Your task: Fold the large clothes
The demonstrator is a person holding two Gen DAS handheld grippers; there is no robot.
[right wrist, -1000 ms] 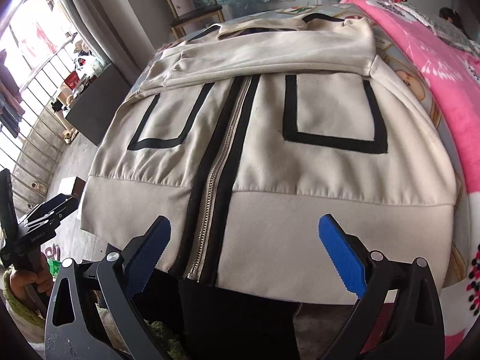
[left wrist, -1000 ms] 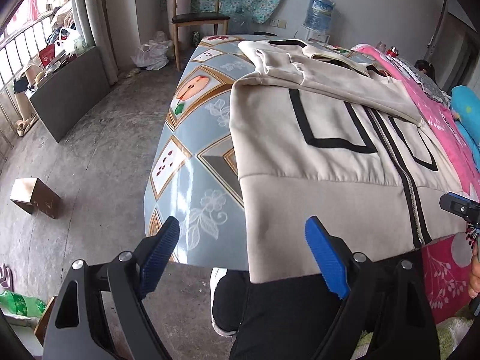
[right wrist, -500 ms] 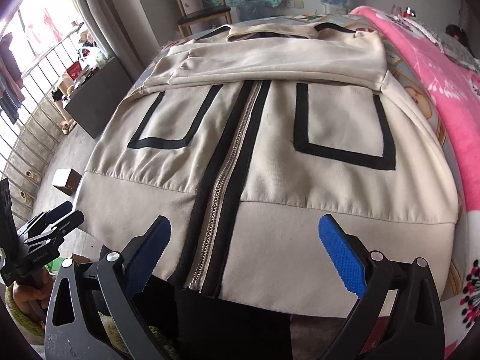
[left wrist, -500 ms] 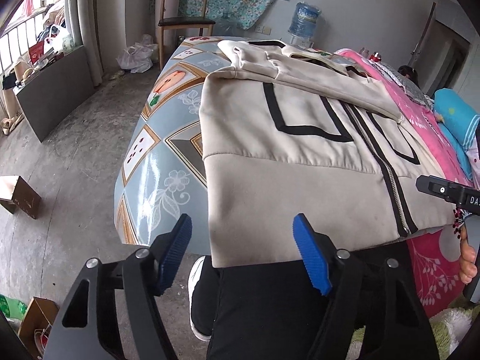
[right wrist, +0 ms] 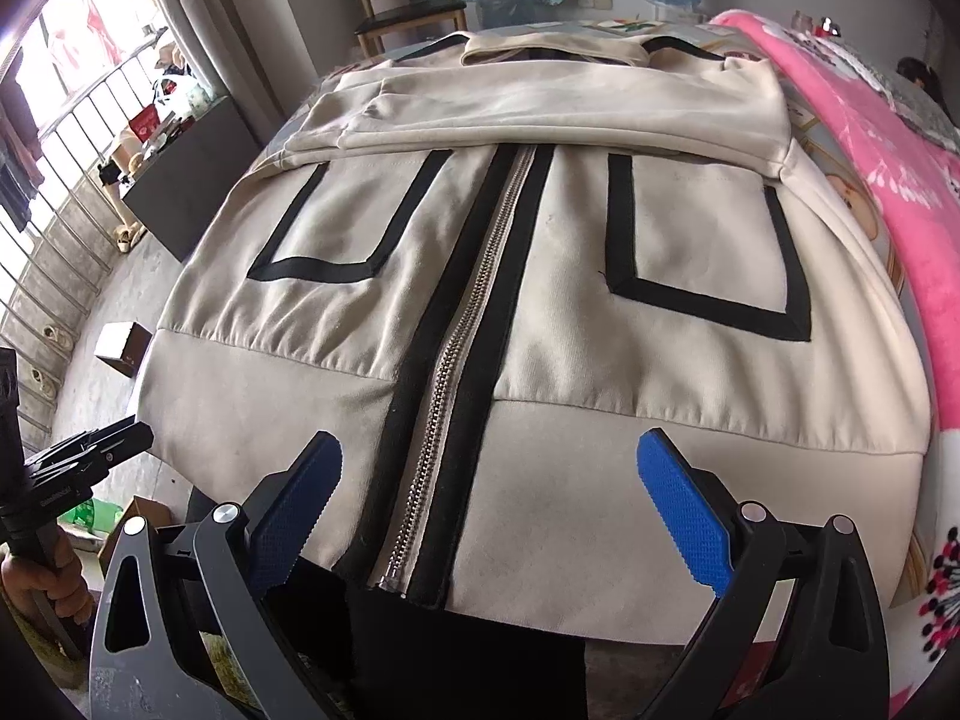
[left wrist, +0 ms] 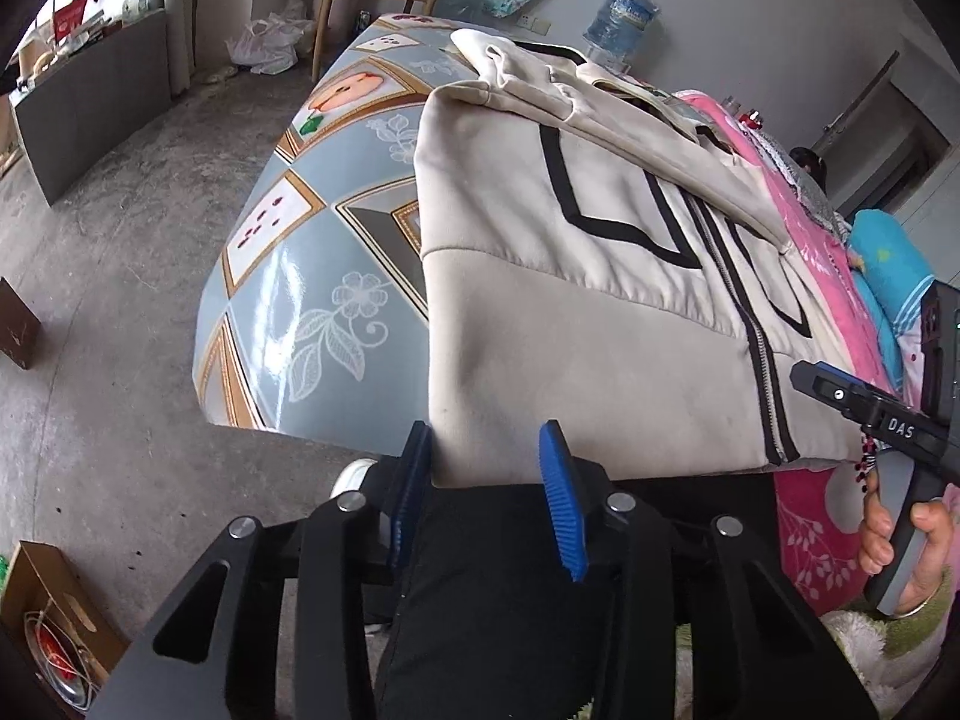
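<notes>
Left gripper (left wrist: 489, 468): jaws have just been closing around the near left corner of the jacket's hem; the corner sits between the blue pads, but a gap shows on the right pad's side, so the cloth does not look pinched yet. Finish the squeeze before any lift.
Right gripper (right wrist: 489, 504): jaws spread wide, nothing in them, hovering over the hem with the zipper's lower end between the fingers. It looks too central; I judge it should go to the near right corner of the hem, so both grips mirror each other.
Jacket (right wrist: 540, 276): cream zip-up with black trim, lying front-up and zipped on the table, collar at the far end, hem hanging a little over the near edge. Both sleeves are already laid across the chest.
Table (left wrist: 312, 276): covered with a glossy patterned cloth, bare to the left of the jacket; a pink blanket (right wrist: 870, 138) lies along the right side.
Step in hand: take the hem at both corners, probably to carry it up toward the collar for a crosswise fold.
Hem band (left wrist: 576, 372): thick, doubled fabric; bite deep enough to catch both layers, or the back layer will sag behind.
Zipper (right wrist: 456, 360): keep it straight and centred while lifting, so the fold lands square.
Risk: dragging the body forward and spilling the folded sleeves; lift first, then move.
</notes>
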